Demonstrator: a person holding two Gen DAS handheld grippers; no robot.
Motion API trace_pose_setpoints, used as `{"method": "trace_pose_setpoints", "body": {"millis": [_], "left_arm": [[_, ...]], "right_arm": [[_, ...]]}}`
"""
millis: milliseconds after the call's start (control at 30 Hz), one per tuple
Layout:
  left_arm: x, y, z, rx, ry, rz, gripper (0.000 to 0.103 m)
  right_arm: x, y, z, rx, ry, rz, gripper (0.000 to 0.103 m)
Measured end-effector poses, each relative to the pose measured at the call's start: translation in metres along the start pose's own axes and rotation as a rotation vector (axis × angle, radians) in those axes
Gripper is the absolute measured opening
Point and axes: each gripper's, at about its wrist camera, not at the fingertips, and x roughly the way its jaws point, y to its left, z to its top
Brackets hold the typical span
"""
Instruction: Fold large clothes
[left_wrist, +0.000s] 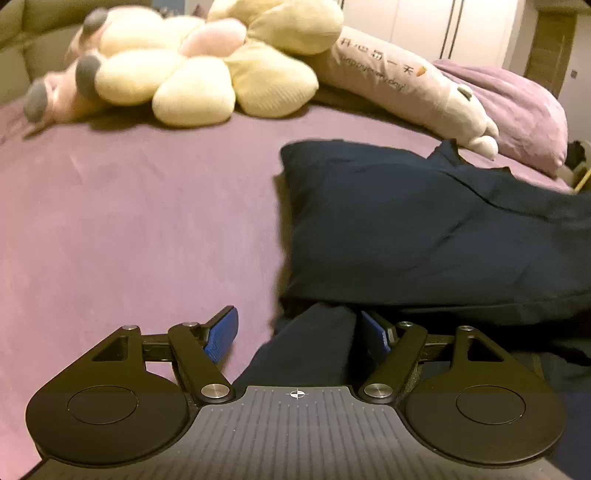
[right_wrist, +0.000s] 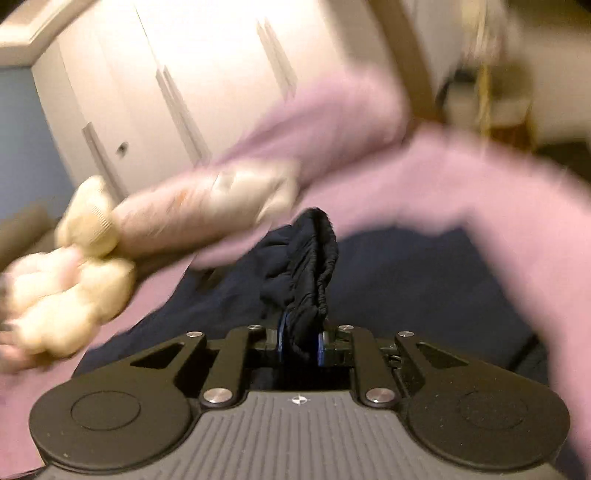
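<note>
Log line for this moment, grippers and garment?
left gripper: open, fold between | right gripper: shut on waistband | dark garment: on bed

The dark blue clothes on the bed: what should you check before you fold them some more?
1. Right gripper pinching the gathered elastic edge of the dark blue clothes: ok.
2. Left gripper gripping cloth: not ok; fingers stand apart, a cloth strip loose between them.
3. Clothes lying flat: not ok, bunched.
4. Bare purple bedsheet to fold on: ok.
5. Flower cushion and long pillow off the clothes: ok in the left view.
6. Right view sharp enough: not ok, blurred.
</note>
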Motion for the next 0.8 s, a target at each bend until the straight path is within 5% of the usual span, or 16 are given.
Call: {"method": "trace_pose_setpoints", "body": {"millis": [133,200,267,333,500,633,800], "left_arm": [[-0.007,0.009,-0.001,-0.042,0.011,-0.011,0.076],[-0.021,0.013,0.001,-0.035,-0.016,-0.016,0.076],[-0.038,0.016,0.006,-0.011,-0.078,-0.001,0.077],[-0.049,0.016,0.015,-0.023,-0.137,0.011,0.079],[-0.037,-0.021,0.037,-0.039,-0.181,-0.071,0.093],[-0.004,-0.066,0.045,0.062,-0.202,-0.061,0.099],[0.035,-0.098,0.040,0.140,-0.227,-0.026,0.103]], "right_arm": [[0.027,-0.013,-0.006,-0.054,0.109,-0.062,0.017],[0.039,-0.024,-0.016,-0.072,0.192,-0.110,0.029],[0.026,-0.037,-0.019,-0.026,0.133,-0.153,0.044],[0.013,-0.036,-0.015,-0.008,0.042,-0.190,0.047],[0.015,0.007,-0.017,-0.128,-0.009,0.009,0.038],[0.039,0.047,-0.034,-0.266,0.001,0.103,0.035],[0.079,0.072,-0.048,-0.330,0.074,0.089,0.034]]}}
